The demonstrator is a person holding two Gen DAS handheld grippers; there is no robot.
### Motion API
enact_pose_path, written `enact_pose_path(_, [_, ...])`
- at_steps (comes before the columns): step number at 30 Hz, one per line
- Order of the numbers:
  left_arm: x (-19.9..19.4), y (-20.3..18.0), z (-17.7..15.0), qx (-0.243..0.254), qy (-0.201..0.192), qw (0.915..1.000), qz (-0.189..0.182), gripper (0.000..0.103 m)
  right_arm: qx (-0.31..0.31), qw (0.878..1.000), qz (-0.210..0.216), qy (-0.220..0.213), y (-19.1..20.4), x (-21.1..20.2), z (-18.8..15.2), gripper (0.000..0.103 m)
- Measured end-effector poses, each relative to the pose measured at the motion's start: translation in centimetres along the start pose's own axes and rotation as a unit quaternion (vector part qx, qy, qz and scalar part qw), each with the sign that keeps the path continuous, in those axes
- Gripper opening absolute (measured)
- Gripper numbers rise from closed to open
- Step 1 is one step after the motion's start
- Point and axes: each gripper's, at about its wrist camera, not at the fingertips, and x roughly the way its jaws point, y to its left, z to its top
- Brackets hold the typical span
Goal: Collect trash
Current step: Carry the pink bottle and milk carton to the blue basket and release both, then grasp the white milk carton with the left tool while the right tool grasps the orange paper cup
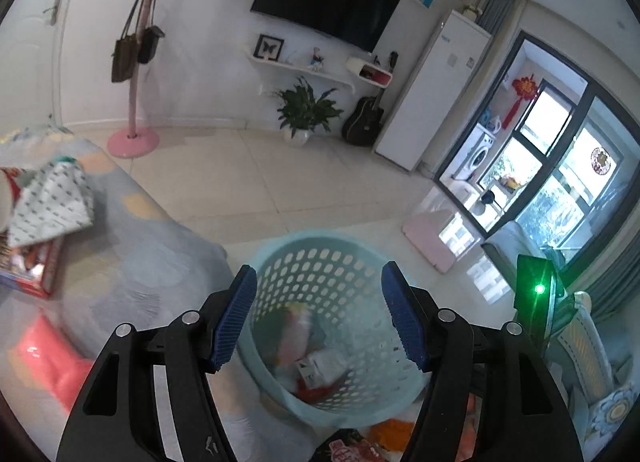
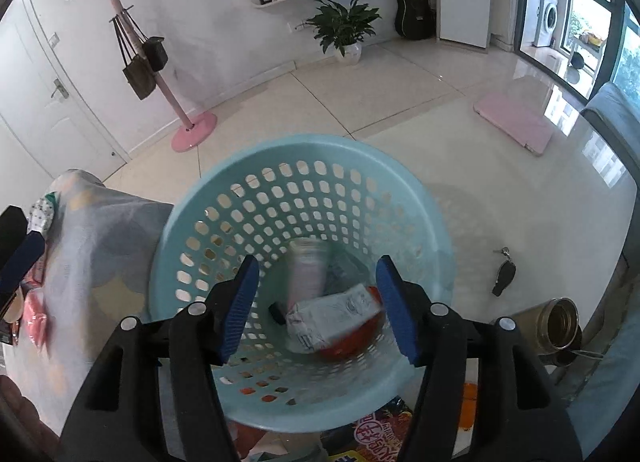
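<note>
Blue fingers: on both your grippers, left [image 1: 320,318] and right [image 2: 318,308], they stand apart with nothing between them.
Basket [image 2: 224,177]: pale blue, on the floor beneath both grippers.
Trash: a white packet [image 2: 332,318] and a cup [image 2: 306,274] lie inside it.

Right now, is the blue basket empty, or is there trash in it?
Not empty. The blue basket holds a few pieces at its bottom: a white packet, a pale cup and something red.

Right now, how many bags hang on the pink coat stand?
2: a brown tote bag on the left and a smaller black bag beside it, both against the pole; others could hide behind.
</note>
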Motion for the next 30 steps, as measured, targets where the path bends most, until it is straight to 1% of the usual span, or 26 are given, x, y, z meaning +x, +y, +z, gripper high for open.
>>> enact_pose_path(4, [-2.5,-0.1,0.3,0.005,-0.023,0.9997,-0.001,0.063,-0.014,1.0,0.011,-0.012,1.2,-1.3,-0.2,0.057])
enact_pose_path(7, [-4.6,0.1,0.4,0.012,-0.039,0.9992,-0.001,0.063,-0.033,0.999,0.021,-0.026,3.1,-2.8,-0.4,0.057])
enact_pose_path(12, [-8.5,1.1,0.8,0.019,-0.07,0.9973,0.01,0.063,-0.071,0.995,0.049,-0.059,7.2,-6.0,-1.0,0.057])
enact_pose_path(17, [-13.0,4.0,0.9,0.011,-0.102,0.994,0.037,0.063,-0.119,0.985,0.092,-0.088,12.6,-8.2,-2.2,0.057])
enact_pose_path(20, [-15.8,6.6,0.7,-0.002,-0.119,0.991,0.062,0.063,-0.144,0.978,0.118,-0.094,15.8,-8.8,-3.3,0.057])
enact_pose_path(22, [-17.5,8.5,0.7,-0.013,-0.128,0.9872,0.094,0.063,-0.159,0.973,0.135,-0.095,17.8,-9.0,-4.2,0.057])
enact_pose_path(24, [-19.3,10.4,0.4,-0.018,-0.137,0.9805,0.139,0.064,-0.171,0.97,0.146,-0.095,19.5,-8.9,-4.9,0.057])
enact_pose_path(26, [-21.1,12.6,0.2,-0.016,-0.145,0.9717,0.185,0.068,-0.182,0.966,0.156,-0.093,21.3,-8.7,-5.6,0.057])
enact_pose_path(28, [-22.6,14.4,0.1,-0.012,-0.148,0.9649,0.217,0.074,-0.189,0.964,0.167,-0.089,22.9,-8.4,-6.2,0.057])
enact_pose_path(30, [-23.9,16.3,0.0,-0.013,-0.145,0.9595,0.241,0.079,-0.195,0.961,0.175,-0.088,24.3,-8.2,-6.9,0.057])
